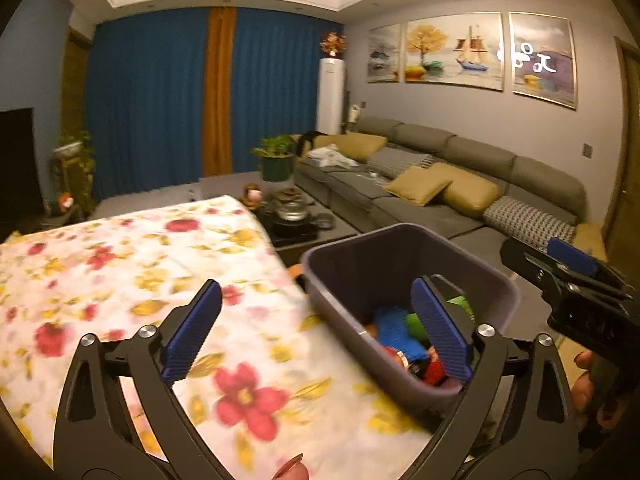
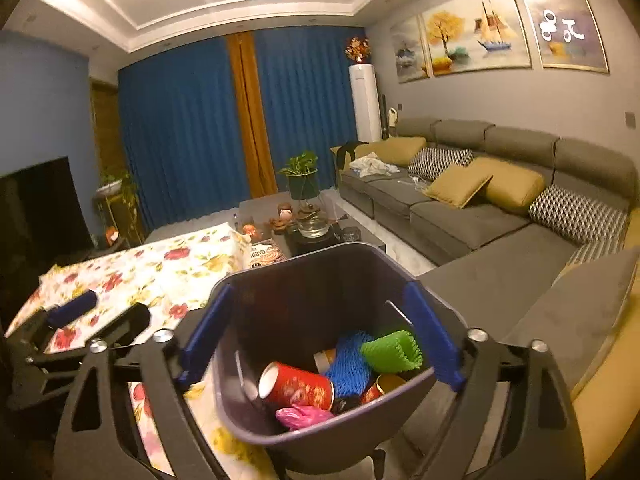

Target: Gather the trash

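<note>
A home living room is showing itself: a long grey sectional sofa (image 2: pixel 472 216) is lining the wall, blue curtains (image 2: pixel 184 128) are hanging closed, and framed paintings (image 2: pixel 476 36) are decorating above.

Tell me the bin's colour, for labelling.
Dark grey-purple bin; clearest in the right wrist view.

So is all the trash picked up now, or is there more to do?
Looks nearly finished. The bin already holds a red cup, blue netting, green netting and a pink bag. Nothing is in hand: the left gripper and right gripper are both open with nothing held. The flowery tablecloth shows no trash where these views reach.
</note>
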{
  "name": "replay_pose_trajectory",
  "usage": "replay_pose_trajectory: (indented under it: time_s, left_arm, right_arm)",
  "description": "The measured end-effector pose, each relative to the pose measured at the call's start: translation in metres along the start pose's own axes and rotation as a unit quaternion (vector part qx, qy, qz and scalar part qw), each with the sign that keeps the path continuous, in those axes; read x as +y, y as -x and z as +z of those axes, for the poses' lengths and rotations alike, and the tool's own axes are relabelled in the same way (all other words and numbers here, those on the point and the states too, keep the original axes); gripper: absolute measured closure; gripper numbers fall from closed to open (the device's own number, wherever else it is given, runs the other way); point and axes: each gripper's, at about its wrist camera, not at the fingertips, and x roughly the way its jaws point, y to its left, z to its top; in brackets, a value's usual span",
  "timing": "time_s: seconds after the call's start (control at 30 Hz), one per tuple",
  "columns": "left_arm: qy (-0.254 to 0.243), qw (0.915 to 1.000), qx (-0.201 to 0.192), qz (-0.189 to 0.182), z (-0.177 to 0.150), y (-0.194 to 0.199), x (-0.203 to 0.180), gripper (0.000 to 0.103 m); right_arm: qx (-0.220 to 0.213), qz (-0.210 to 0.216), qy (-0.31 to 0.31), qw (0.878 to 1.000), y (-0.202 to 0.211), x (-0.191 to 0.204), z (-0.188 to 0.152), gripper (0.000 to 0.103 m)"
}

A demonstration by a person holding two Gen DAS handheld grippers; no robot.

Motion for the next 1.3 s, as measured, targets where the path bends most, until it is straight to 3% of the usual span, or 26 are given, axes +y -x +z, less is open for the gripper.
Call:
replay_pose_trajectory:
  time_s: [0.17,0.23,0.57,0.9,1.3]
  left_arm:
    - [0.000,0.9994,-0.006,0.034,-0.011,0.039,0.017,0.006]
    - [0.000,0.9990,-0.007,0.043,-0.015,0.054,0.021,0.006]
    - [0.014,0.9963,-0.002,0.085,-0.046,0.124,0.054,0.006]
    - [0.034,0.9946,-0.020,0.095,-0.057,0.179,0.067,0.006]
    - [0.032,0.9946,-0.031,0.093,-0.059,0.201,0.063,0.006]
  right_arm:
    - [0.001,0.000,0.022,1.000,0.025,0.024,-0.008,0.012]
    - [-0.003,-0.002,0.026,1.000,0.039,0.034,-0.012,0.006]
    - [-0.014,0.001,0.056,0.998,0.096,0.078,-0.033,0.006]
    - [-0.024,0.012,0.053,0.998,0.143,0.095,-0.055,0.006]
    - [-0.030,0.013,0.054,0.998,0.161,0.100,-0.060,0.006]
